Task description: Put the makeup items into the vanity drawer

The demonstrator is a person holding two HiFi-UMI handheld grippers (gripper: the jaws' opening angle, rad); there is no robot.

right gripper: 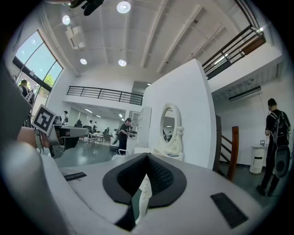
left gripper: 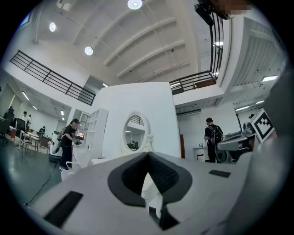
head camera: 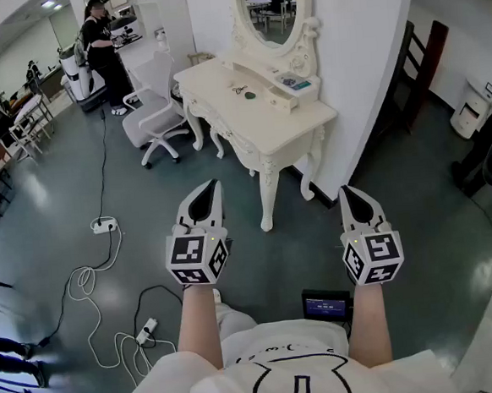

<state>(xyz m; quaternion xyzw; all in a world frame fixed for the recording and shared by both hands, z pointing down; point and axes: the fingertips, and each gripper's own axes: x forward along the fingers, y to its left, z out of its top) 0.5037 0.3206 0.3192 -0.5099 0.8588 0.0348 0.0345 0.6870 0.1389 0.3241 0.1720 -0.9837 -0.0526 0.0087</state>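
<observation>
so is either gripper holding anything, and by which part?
Nothing held. Left gripper and right gripper are both shut tip to tip on nothing, clear of the vanity.

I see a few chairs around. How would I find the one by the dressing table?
Find the cream dressing table with the oval mirror, against the white wall. At its left end in the head view stands a white swivel chair on a wheeled star base, unlike the dark wooden chair past the wall's right edge.
</observation>
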